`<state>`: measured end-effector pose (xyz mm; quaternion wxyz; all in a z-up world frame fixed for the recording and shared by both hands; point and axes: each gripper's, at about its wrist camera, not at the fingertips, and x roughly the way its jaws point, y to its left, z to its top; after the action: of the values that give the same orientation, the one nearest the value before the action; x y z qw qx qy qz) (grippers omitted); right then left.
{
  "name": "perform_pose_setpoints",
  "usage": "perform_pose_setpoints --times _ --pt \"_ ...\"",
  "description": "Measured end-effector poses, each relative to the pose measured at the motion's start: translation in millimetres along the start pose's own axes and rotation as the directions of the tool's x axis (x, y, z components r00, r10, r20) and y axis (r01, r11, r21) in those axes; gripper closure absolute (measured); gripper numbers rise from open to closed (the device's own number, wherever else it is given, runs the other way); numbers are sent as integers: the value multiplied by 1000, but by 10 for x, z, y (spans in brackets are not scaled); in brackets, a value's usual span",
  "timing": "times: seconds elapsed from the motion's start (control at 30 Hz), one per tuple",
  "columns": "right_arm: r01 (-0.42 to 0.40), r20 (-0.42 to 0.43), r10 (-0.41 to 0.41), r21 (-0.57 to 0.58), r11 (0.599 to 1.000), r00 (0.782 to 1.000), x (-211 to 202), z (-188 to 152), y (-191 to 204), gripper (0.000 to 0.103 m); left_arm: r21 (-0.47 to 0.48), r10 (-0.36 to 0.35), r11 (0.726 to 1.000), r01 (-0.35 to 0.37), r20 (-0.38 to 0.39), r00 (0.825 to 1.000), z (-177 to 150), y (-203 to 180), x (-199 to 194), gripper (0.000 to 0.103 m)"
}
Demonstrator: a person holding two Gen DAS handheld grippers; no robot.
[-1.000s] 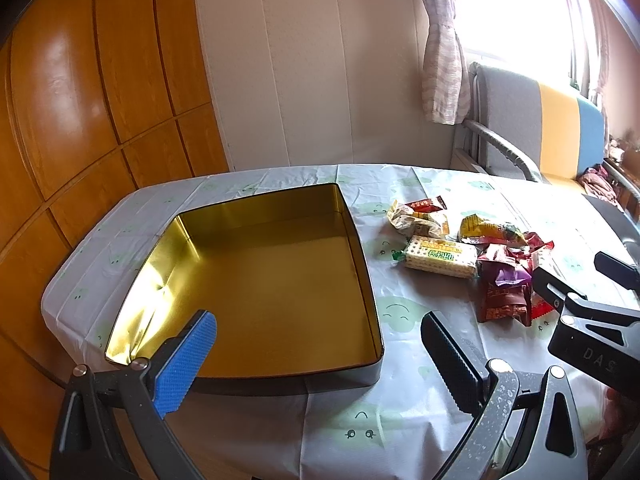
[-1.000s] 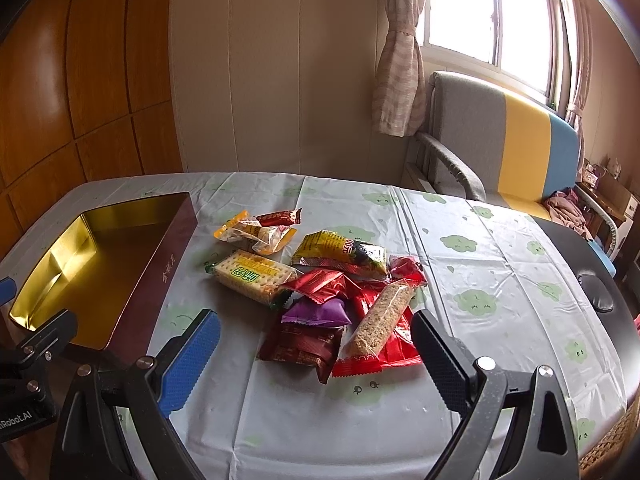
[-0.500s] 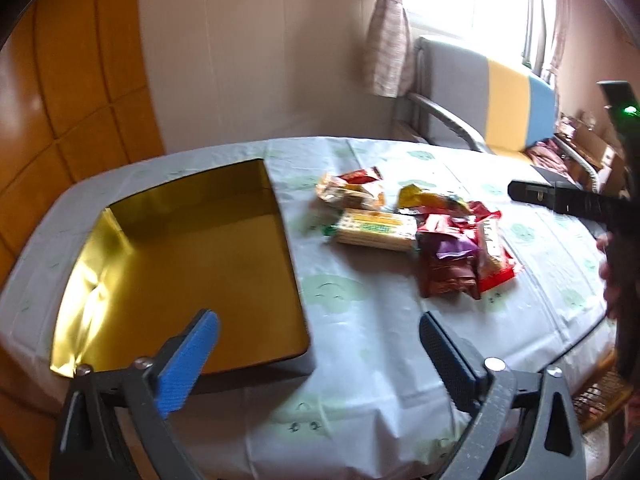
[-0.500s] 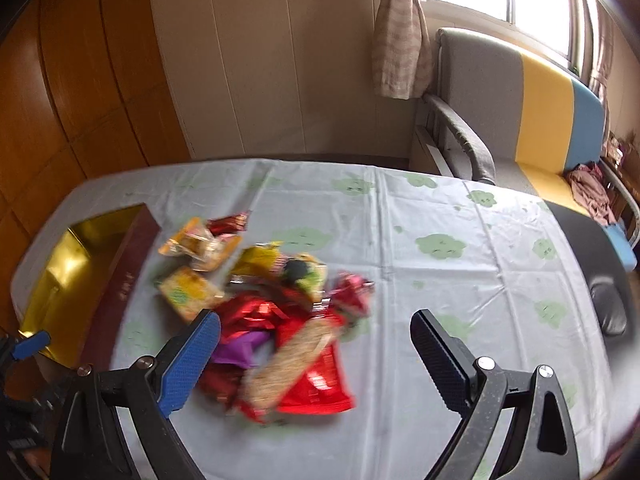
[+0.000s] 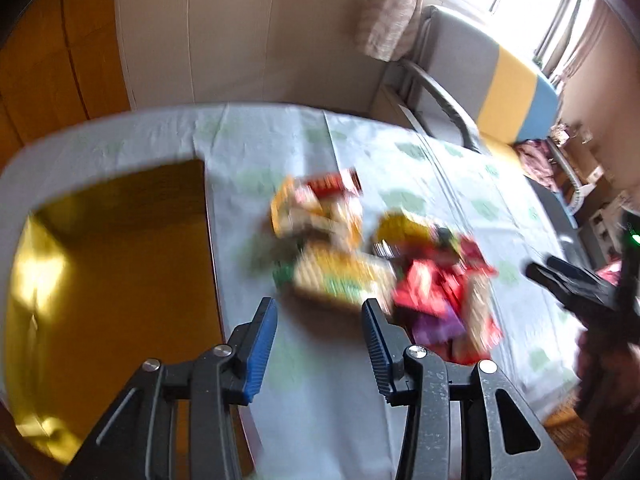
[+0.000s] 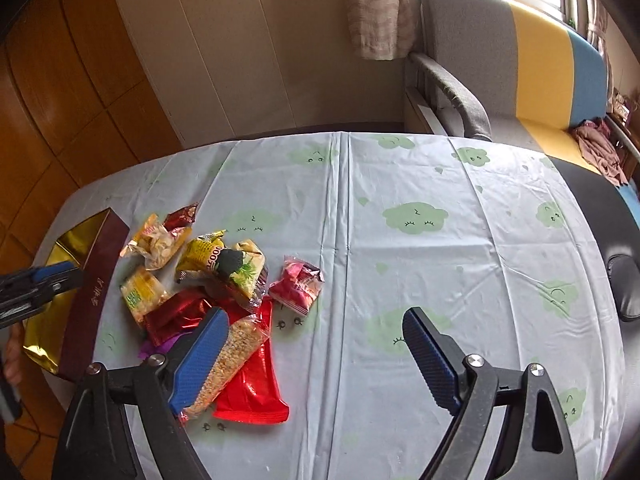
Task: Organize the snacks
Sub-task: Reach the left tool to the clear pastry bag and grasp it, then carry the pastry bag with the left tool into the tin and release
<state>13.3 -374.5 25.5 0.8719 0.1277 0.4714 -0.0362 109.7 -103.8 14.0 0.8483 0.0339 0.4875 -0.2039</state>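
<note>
My left gripper is half open and holds nothing; my right gripper is wide and holds nothing. The snack pile lies at 10 o'clock, beside the gold tin.

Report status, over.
Both claws, left and right, open, empty. Snacks piled on tablecloth beside the gold tin. Nothing blocking.

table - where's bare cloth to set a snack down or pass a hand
Bare tablecloth runs from the pink packet right to the black chair, and along the far edge by the wall. Crowded: the snack pile beside the gold tin, leaving only a thin strip.
</note>
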Motion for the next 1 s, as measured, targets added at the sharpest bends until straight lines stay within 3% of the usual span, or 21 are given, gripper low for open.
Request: perform_pose_setpoints --times 0.1,0.33,0.43,0.63,0.7,0.73,0.77,0.8,0.83,0.93,1.0 --pt "-6 1 6 -1 1000 1000 -1 7 9 12 112 49 993 -43 -53 997 254 -83 251 57" --pt "-17 3 17 8 1000 1000 3 37 -21 12 102 55 994 -44 -108 993 575 -42 692 19" --pt "-23 -1 23 10 1000 1000 12 41 -19 12 68 27 998 -19 -122 992 690 -37 844 15" --pt "-23 -1 23 17 1000 1000 24 51 -32 12 204 65 978 -33 -152 986 745 -241 1187 9" --pt "-18 2 18 20 1000 1000 20 53 -43 12 238 86 970 -46 -160 983 707 -296 1322 12" --pt "-17 3 17 22 1000 1000 17 56 -50 12 247 90 968 -47 -163 983 675 -311 1386 26" --pt "-16 6 15 23 1000 1000 12 58 -53 12 253 87 966 -44 -163 983 649 -308 1401 25" --pt "-13 10 13 22 1000 1000 7 63 -54 12 268 83 962 -47 -127 988 622 -327 1368 31" --pt "-12 13 12 20 1000 1000 3 65 -52 12 284 88 957 -57 -95 992 606 -345 1315 45" --pt "-7 15 7 15 1000 1000 2 68 -43 12 276 51 961 -31 -66 996 604 -313 1181 57" --pt "1 16 -1 8 1000 1000 0 64 -35 13 309 56 950 -44 -29 998 563 -328 1067 58"
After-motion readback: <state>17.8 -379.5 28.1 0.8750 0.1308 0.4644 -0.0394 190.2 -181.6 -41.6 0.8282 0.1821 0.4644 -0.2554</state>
